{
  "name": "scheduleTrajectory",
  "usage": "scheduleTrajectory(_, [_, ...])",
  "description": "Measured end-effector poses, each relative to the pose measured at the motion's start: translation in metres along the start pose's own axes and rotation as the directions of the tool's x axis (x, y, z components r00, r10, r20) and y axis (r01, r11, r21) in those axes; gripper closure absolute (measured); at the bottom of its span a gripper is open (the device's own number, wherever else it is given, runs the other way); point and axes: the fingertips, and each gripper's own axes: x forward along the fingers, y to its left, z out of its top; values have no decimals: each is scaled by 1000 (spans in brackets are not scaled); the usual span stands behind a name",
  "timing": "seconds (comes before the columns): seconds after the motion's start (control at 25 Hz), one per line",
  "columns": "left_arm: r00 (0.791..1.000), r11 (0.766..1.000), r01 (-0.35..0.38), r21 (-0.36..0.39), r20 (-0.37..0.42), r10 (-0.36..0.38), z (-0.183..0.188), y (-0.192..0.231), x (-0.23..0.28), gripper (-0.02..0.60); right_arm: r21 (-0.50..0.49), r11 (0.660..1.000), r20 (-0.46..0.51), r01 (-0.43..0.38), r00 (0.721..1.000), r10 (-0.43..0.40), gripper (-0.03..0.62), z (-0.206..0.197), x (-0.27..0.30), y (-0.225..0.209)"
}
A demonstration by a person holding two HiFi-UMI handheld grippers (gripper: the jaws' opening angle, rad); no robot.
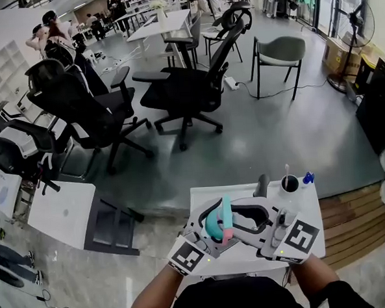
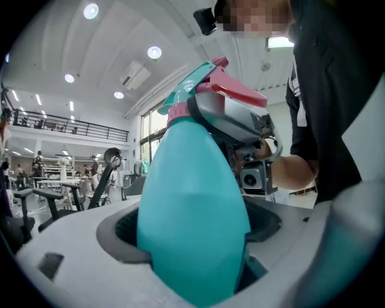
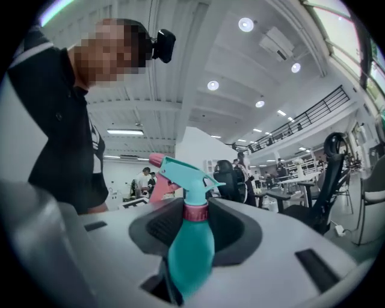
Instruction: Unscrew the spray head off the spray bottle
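**Head view:** spray bottle (image 1: 214,227) is held in the air over the near part of the worktop (image 1: 208,196), btwn the two tools. The left tongs (image 1: 209,231) come in from the worktop's near-left corner and clamp the teal body. The right tongs (image 1: 233,220) come in from its near-right side, at the spray head (image 1: 226,212). A black cup (image 1: 289,184) stands at the worktop's far edge w/ a small blue item (image 1: 308,177) just beside it. Office chairs (image 1: 188,85) stand on the floor beyond the worktop.

**Left gripper view:** the teal body fills the gap btwn the jaws, pads tight on both sides, a firm grip on the spray bottle. Further up, the right tongs wrap the neck just under the pink trigger (image 2: 234,91), next to the pink collar (image 2: 178,112).

**Right gripper view:** jaws are partly closed w/ the collar seated btwn the dark pads. The jaw tips meet it on either side, so they grip the spray head there. The teal nozzle part and trigger poke out past the jaws. The spray head sits on the spray bottle, not off yet.
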Motion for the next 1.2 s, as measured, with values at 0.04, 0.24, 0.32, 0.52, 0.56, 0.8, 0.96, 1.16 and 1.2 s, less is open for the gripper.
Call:
scheduleTrajectory(0.04, [999,999,33,-15,20,-32,5,-6,-1,150,11,999,-7,-36,999,36,459,1,-2,5])
scheduleTrajectory(0.24, [968,968,234,-85,111,-225,27,-43,-5,150,89,970,15,-228,974,227,459,6,-16,29])
scheduleTrajectory(0.32, [962,960,258,-109,118,-245,28,-49,-5,150,92,965,52,-245,969,241,457,8,-20,30])
scheduleTrajectory(0.52, [996,979,82,-187,47,-75,15,-17,0,150,5,999,75,-36,997,36,440,1,-20,2])
scheduleTrajectory(0.56, [999,980,40,-197,28,-35,10,-9,-1,150,3,1000,68,-1,998,1,423,-1,-20,-1])
scheduleTrajectory(0.8, [991,987,-111,-114,-85,102,-19,16,-4,150,-11,992,20,124,992,-124,398,-12,-15,-8])
scheduleTrajectory(0.96, [985,989,-138,-61,-111,131,-20,14,1,150,10,983,-7,186,983,-185,396,-18,-8,-12])
scheduleTrajectory(1.16, [974,984,-180,-11,-142,176,-20,13,2,150,6,959,-3,282,959,-282,419,-19,-3,-13])
scheduleTrajectory(1.2, [969,980,-200,-14,-154,196,-19,16,1,150,10,955,-5,298,955,-298,429,-19,-2,-13])
